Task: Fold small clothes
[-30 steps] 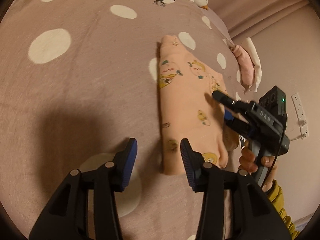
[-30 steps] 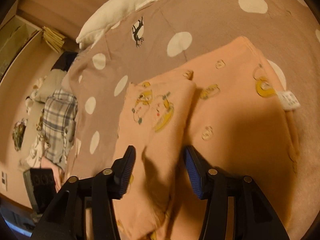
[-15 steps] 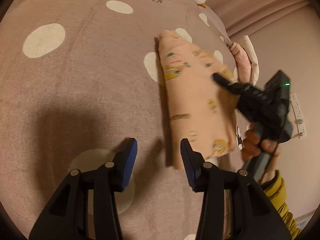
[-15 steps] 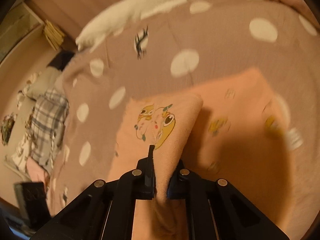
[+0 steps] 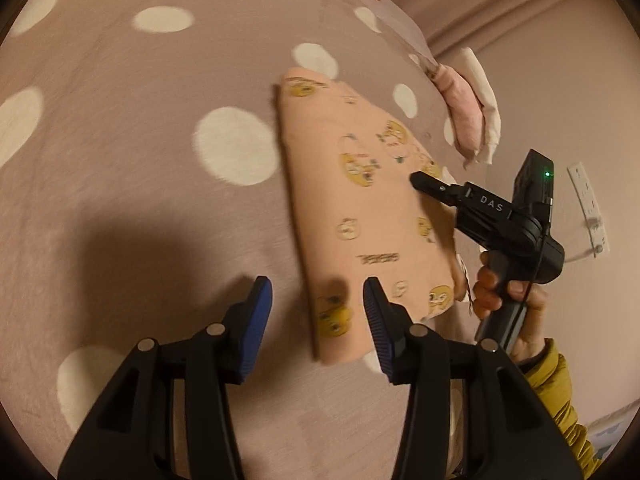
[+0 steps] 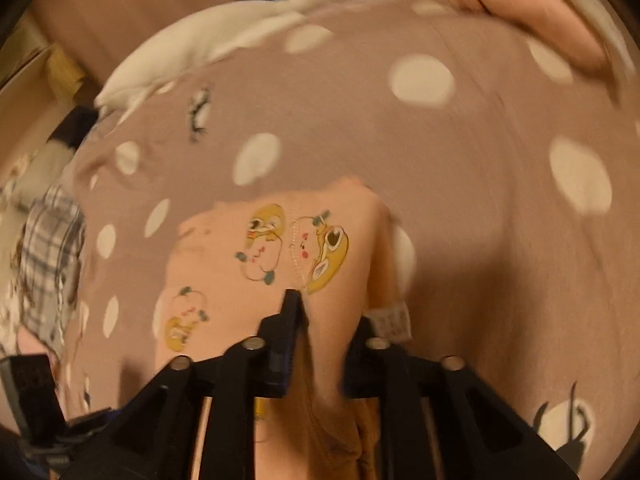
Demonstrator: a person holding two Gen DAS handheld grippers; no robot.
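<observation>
A peach garment point(image 5: 360, 220) printed with yellow cartoon faces lies folded into a long strip on the dotted mauve bedspread point(image 5: 140, 200). My left gripper point(image 5: 318, 304) hovers open over its near left corner with nothing between the pads. My right gripper point(image 5: 418, 179), held by a hand point(image 5: 496, 292), rests its tip on the strip's right side. In the right wrist view its jaws point(image 6: 322, 312) are opening. A ridge of the garment point(image 6: 248, 280) still stands between them, and a gap shows beside the left pad. A white label point(image 6: 390, 320) sticks out at the fold.
A white goose plush point(image 6: 224, 36) lies along the bed's far edge. Pink and white bedding point(image 5: 464, 112) hangs at the right edge beside the wall, which carries an outlet point(image 5: 588, 208). Plaid cloth point(image 6: 48, 248) is piled off the bed's left side.
The right gripper shut on the garment's edge and carried it across, folding the garment narrower; now its jaws have parted. The left gripper has shifted over the garment's near corner.
</observation>
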